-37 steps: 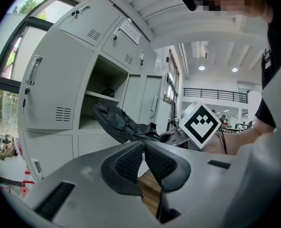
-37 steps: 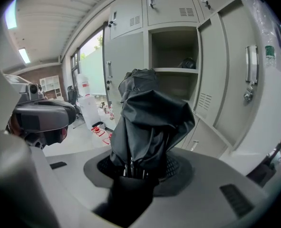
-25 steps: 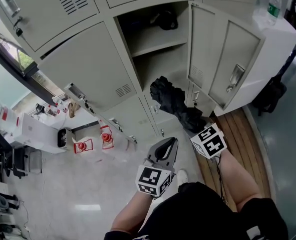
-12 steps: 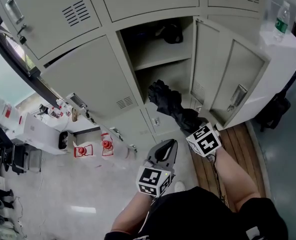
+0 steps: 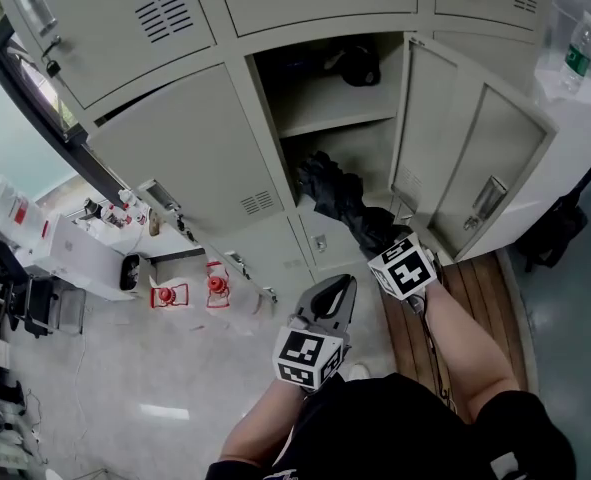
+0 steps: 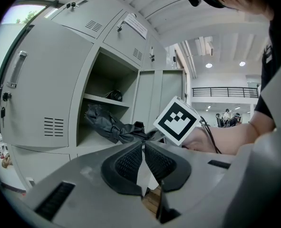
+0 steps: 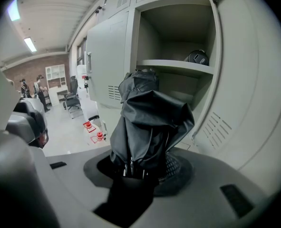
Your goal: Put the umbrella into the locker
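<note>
My right gripper [image 5: 380, 240] clamps the folded umbrella [image 5: 335, 198], its tip at eleven o'clock inside the lower compartment of the open locker [image 5: 327, 120]. A dark object [image 5: 360, 65] sits on the upper shelf. My left gripper [image 5: 343, 286] is closed, empty.

The head view looks steeply down over the left gripper [image 5: 341, 288] and right gripper [image 5: 382, 247]; both gripper views share the open locker [image 5: 340, 118] ahead of them.

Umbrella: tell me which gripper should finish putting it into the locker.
Right. The right gripper is shut on the umbrella, whose tip is at the open locker, below its shelf. The left gripper is shut, empty and hangs back from it.
</note>
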A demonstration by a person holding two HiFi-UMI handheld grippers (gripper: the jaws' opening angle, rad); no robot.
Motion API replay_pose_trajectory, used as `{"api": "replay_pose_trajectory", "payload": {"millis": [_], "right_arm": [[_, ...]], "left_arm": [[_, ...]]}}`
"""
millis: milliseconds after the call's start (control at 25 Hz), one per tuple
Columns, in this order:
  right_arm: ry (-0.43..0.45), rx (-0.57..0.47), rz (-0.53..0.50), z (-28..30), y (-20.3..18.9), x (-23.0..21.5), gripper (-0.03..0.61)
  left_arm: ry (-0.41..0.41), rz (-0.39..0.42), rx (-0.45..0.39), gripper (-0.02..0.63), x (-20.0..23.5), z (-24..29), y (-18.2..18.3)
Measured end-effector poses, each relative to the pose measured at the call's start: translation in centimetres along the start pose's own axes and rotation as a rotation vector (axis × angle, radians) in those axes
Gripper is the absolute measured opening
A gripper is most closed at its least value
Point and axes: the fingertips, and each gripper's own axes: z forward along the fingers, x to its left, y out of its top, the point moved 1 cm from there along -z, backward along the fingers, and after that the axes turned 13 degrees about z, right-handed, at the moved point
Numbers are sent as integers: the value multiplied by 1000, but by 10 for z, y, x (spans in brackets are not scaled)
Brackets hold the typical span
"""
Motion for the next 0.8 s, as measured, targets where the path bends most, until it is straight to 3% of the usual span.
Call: {"api": "replay_pose_trajectory", "payload": {"millis": [800], "right_arm": [[-76,24,23,89,74,-33,221]], "left_arm": [[-84,-1,0,29,88,61,-5]]}}
